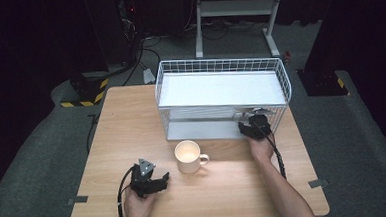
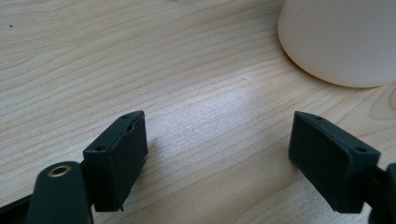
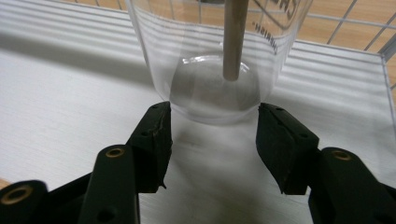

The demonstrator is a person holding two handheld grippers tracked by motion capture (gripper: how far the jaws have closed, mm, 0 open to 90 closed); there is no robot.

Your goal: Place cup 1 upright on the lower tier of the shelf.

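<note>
A clear glass (image 3: 205,51) with printed lettering stands on the white lower shelf (image 3: 65,98) of a wire rack (image 1: 219,66), and a wooden stick (image 3: 235,37) stands inside it. My right gripper (image 3: 214,119) reaches into the rack's lower level (image 1: 252,127), and its pads press on both sides of the glass's base. A cream mug (image 1: 188,156) with its handle to the right stands on the wooden table in front of the rack. My left gripper (image 1: 161,181) rests low at the front left, open and empty, with the mug (image 2: 345,37) beyond its right jaw (image 2: 224,154).
The two-level white wire rack takes up the back right of the table (image 1: 126,122). Its top shelf (image 1: 220,89) is bare. Black cables trail from both grippers toward the front edge. Dark floor and a white stand (image 1: 236,8) lie beyond the table.
</note>
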